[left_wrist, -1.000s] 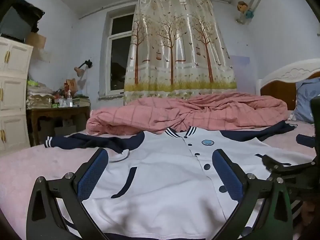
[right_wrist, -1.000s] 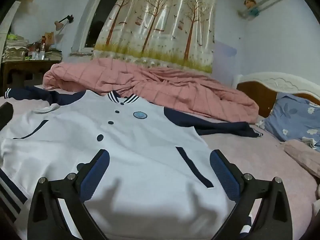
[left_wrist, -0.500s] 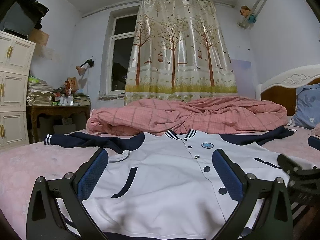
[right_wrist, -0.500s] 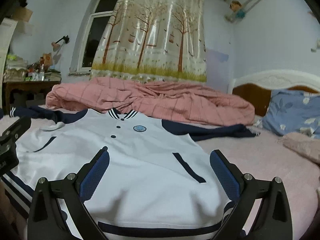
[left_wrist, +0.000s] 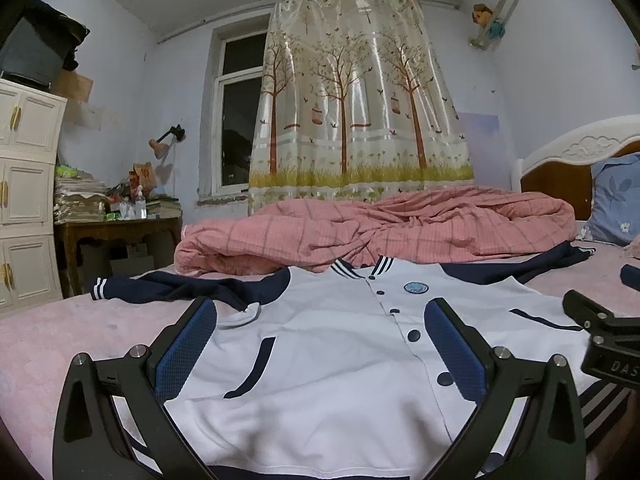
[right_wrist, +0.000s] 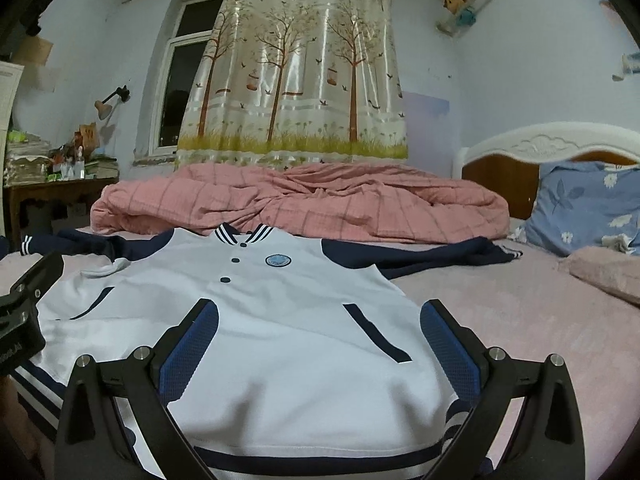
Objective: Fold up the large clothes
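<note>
White button-front baseball jacket with navy sleeves (left_wrist: 332,344) (right_wrist: 256,320) spread flat, front up, on pink-sheeted bed (left_wrist: 60,328) (right_wrist: 540,320). Collar toward crumpled pink checked quilt (left_wrist: 380,232) (right_wrist: 300,204); striped hem nearest cameras. Sleeves stretched out to either side of jacket body. Left tool (left_wrist: 320,344) low over jacket's lower half, fingers spread wide, gripping nothing. Right tool (right_wrist: 318,344) likewise spread over jacket's other side, empty. Blue floral pillow (right_wrist: 588,204) beyond jacket's right sleeve.
</note>
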The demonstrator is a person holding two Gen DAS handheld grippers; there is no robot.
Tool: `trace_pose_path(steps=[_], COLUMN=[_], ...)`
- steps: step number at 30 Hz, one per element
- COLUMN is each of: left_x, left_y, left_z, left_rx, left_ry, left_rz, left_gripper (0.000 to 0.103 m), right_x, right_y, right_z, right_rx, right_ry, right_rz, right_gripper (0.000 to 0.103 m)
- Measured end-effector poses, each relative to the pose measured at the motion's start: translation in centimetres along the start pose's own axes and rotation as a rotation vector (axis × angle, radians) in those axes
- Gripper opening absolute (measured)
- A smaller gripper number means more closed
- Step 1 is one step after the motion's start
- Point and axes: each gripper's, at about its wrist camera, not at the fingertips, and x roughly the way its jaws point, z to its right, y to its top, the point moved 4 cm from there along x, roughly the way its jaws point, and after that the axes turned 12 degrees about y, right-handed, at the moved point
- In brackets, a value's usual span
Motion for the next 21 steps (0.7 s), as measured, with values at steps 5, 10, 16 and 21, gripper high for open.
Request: trace_pose_path(steps=[5,10,16,21], left_x=[-0.1,-0.4,-0.4,-0.4], left_y=[0.2,0.2,0.3,0.2], left_z=[0.0,0.4,0.5,0.3], left_rx=[-0.005,0.027,0.019,0.016], left_ry=[-0.014,0.003,0.007,0.017], left_rz=[0.001,0.025,0.03,0.03], left_gripper=[0.103,0.103,0.103,0.103], right_x=[1.0,1.9,2.9,3.1], right_y=[-0.4,-0.3,-1.3,-1.6], right_z=[-0.7,-1.4,-2.7,-2.6], right_rx=[0.002,-0.031,-0.075,-0.074], right_ry=[-0.004,-0.021,-0.042,-0.041], right_rz=[0.003,0.021,0.028,0.028], right_gripper=[0.103,0.103,0.103,0.103])
